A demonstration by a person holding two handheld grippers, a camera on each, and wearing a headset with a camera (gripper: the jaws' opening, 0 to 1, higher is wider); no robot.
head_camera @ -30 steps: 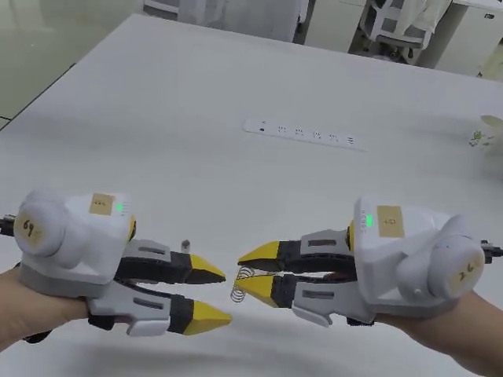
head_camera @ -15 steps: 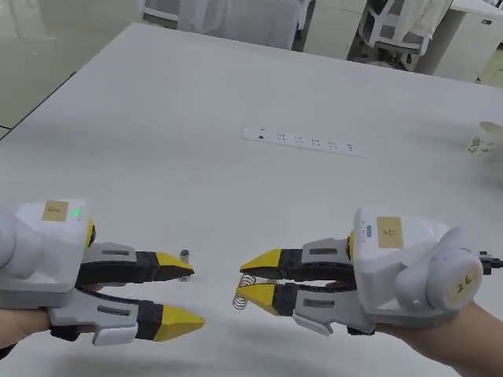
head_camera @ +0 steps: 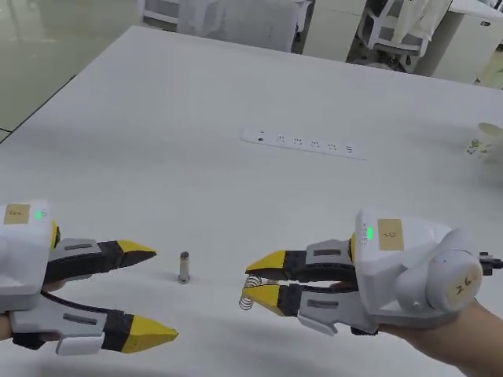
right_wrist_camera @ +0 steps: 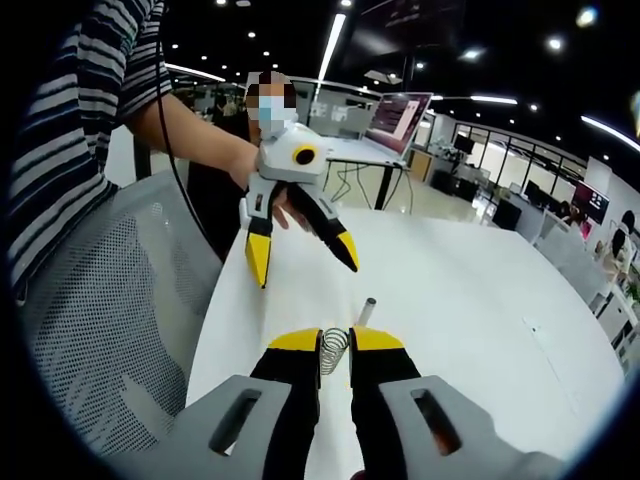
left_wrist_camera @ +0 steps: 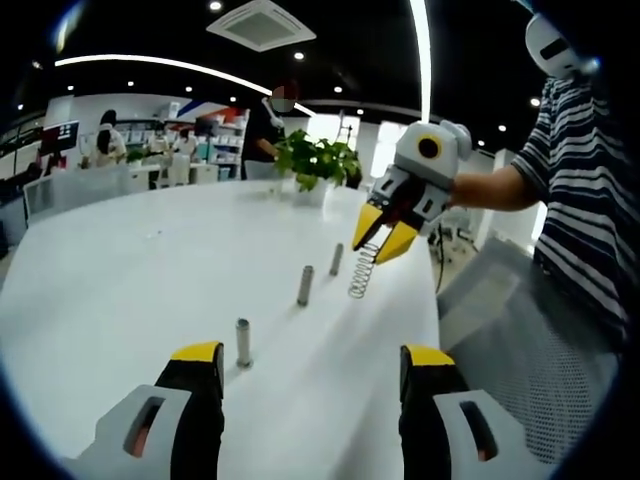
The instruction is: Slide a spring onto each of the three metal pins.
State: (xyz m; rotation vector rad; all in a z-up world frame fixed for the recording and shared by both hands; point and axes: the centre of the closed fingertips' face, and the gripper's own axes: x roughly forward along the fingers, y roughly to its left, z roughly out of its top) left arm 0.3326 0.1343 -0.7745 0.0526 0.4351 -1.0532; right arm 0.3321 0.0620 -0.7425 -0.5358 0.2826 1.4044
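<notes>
The white workbench is bare around the work, and a power strip lies well off at the far side, out of the way.

The left gripper hangs low at the near left with its jaws spread wide and nothing between them. Judging by that, it is parked clear so the other hand has room, and it is ready to steady a pin if needed. The right gripper sits at the near right, pointing left. Its jaws are nearly closed and pinch one end of the spring, so most of the coil hangs free past the yellow tips, probably to leave the open end free to go over a pin.

In the left gripper view, the three pins stand upright on the table in a row running away to the right: left pin, middle pin and right pin. All look bare, so no spring seems to be fitted yet. In the head view, the left pin stands between the two grippers, apart from both.

The spring is off the table, tilted downward from the right gripper's tips. In the left gripper view, it hangs near the middle and right pins, and I cannot tell which it is aimed at.
</notes>
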